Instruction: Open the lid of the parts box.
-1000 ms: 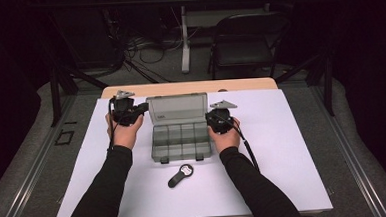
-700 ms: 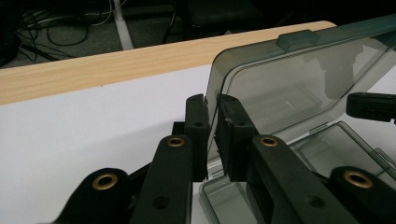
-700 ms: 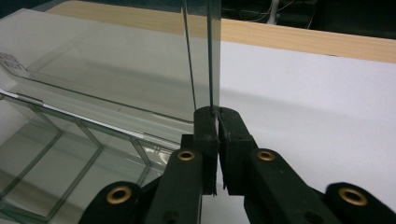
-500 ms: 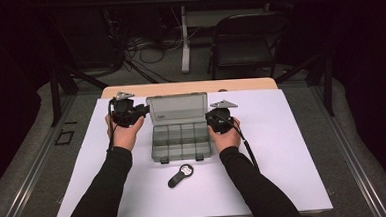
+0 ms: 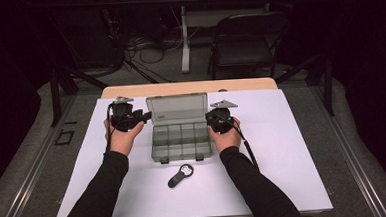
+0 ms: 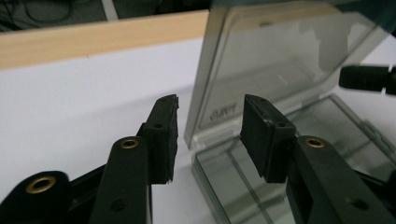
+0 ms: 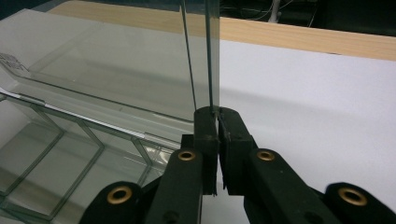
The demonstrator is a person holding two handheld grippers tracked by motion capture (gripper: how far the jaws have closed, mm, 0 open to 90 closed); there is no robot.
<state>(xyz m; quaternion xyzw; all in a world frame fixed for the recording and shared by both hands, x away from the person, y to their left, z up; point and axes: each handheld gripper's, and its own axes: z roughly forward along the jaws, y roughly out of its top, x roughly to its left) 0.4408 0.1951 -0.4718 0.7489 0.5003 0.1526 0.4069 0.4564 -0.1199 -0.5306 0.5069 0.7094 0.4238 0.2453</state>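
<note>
Clear box (image 5: 180, 139) sits mid-frame on the white table (image 5: 293, 148), lid (image 5: 177, 108) up, black remote (image 5: 179, 175) below. Right gripper (image 7: 217, 122) pinches the lid edge; left gripper (image 6: 210, 128) gapes around its other corner.

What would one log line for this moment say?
left claw: open, astride lid edge | right claw: shut on lid | clear plastic compartment box: open, lid upright | black key fob: untouched on white table
</note>
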